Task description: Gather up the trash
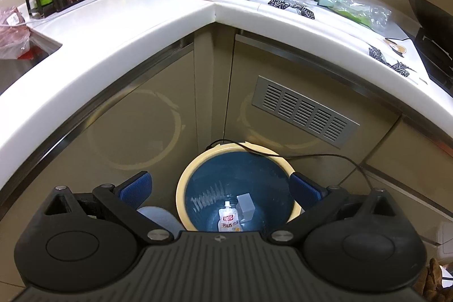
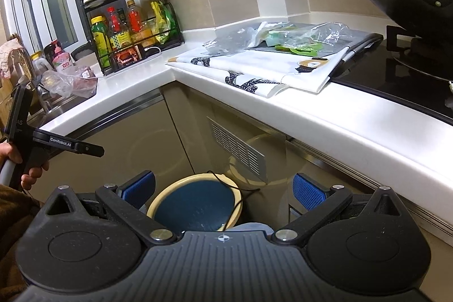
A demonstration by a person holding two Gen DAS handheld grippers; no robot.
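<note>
Both grippers are hovering low in front of the cabinet corner, over the bin (image 1: 236,188) sitting at the bottom centre of each frame. The left gripper (image 1: 222,188) is spread wide with nothing between its blue pads (image 1: 136,187), and the right gripper (image 2: 223,188) is gaping empty in the same way. Down in the bin, in the left wrist view, a white drink pouch (image 1: 228,220) and a small grey box (image 1: 245,206) are lying on the blue liner, so some trash is already in.

The remaining trash is sitting on the counter (image 1: 158,10) in the upper right of both frames: crumpled clear plastic bags (image 2: 283,37) and green wrappers (image 2: 300,48) piled on a grey mat over a white patterned cloth (image 2: 254,70).

The step in hand looks like going back up for more. To do it well, one gripper should be rising clear of the counter edge before reaching in, coming down onto a bunched fold of plastic rather than a flat sheet, and pinching only the bag, not the cloth beneath. The thin black cable (image 1: 311,156) draped across the bin rim is worth avoiding.
</note>
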